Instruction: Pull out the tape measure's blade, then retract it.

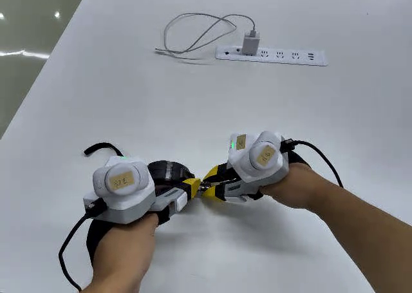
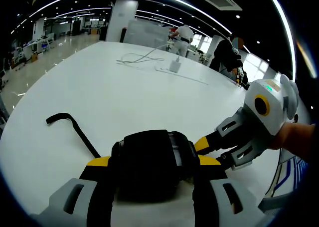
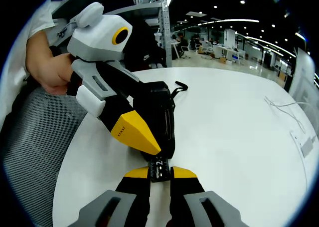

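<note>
White worktop w/ shiny floor off its far-left edge. Head view: tape measure, black case, sits on the worktop btwn the two grippers. Well beyond the tape measure lies a power strip w/ a charger plugged in and a looped cable. Left gripper, held by the left hand, has its jaws round the case. Right gripper, held by the right hand, meets it tip to tip at the case's mouth. Left gripper view: jaws closed against both sides of the case. A black wrist strap runs from the case across the worktop, and the right gripper's yellow tips sit just beside the case. Bkgd is an open hall w/ ceiling strip lights and people far past the tape measure. Right gripper view: jaws pinched on the blade end, printed marks visible btwn the yellow tips, a short bit of blade out of the case. Grey mesh lies beyond the tape measure.
</note>
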The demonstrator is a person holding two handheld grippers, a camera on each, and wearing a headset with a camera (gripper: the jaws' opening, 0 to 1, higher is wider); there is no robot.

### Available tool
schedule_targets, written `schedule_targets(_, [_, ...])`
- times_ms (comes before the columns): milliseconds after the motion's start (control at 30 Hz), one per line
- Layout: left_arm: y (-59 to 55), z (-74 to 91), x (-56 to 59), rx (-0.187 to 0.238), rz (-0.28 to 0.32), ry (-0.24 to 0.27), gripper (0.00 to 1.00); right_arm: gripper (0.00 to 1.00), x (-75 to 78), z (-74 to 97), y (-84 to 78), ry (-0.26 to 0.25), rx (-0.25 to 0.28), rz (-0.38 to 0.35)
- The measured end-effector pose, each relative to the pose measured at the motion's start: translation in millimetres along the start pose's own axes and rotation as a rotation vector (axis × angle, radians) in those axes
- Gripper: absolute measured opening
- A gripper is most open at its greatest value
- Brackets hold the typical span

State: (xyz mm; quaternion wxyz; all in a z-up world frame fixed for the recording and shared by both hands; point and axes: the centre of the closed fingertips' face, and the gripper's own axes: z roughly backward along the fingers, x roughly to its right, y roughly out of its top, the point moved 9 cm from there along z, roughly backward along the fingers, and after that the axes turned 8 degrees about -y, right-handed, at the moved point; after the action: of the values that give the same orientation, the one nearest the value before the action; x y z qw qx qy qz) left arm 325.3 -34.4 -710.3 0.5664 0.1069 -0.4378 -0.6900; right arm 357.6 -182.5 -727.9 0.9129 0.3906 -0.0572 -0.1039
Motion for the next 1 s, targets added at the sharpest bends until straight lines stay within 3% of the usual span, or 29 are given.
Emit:
schedule_targets(300, [-0.6,-0.2,0.4,0.000,-0.003,0.000,0.60,0.11,-1.8,-6.2,4.7,-0.002,0.020,-0.005])
schedule_targets(1000, [-0.5,0.9,0.3,0.002,-0.016,-0.016,0.62,0.15,-2.7,-3.4,4.5,-0.011,0.028,-0.025])
